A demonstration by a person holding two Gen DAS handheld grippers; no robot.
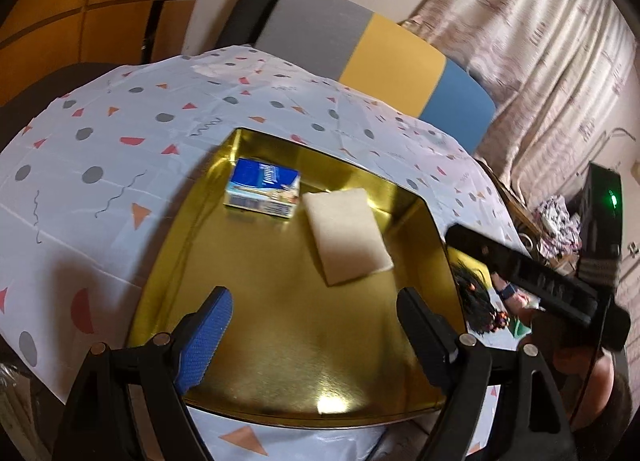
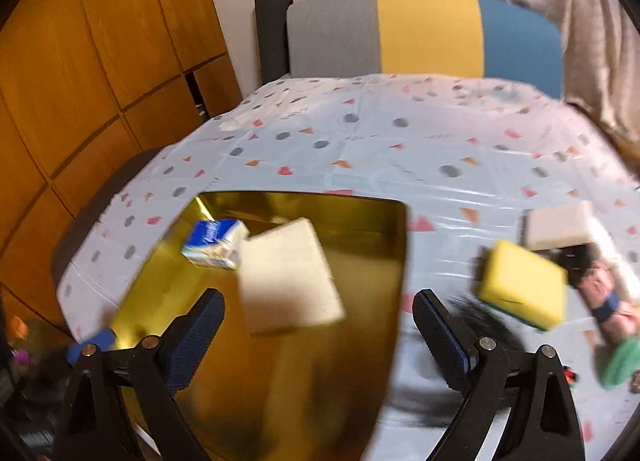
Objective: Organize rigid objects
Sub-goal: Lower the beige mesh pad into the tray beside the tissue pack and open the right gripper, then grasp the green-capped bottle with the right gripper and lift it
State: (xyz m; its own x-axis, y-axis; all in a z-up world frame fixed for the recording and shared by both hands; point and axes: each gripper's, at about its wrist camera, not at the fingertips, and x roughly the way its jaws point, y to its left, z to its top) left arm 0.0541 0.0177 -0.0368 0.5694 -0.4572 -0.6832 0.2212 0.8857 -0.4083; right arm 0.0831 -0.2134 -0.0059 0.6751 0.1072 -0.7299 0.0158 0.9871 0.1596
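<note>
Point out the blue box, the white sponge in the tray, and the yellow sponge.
blue box (image 1: pixel 264 191), left wrist view, top face.
white sponge (image 1: pixel 346 233), left wrist view, top face.
yellow sponge (image 2: pixel 524 285), right wrist view, yellow face.

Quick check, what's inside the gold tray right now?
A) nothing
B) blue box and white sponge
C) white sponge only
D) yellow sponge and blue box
B: the left wrist view shows the blue box and the white sponge lying side by side on the floor of the gold tray, while the yellow sponge sits outside it on the tablecloth.
</note>
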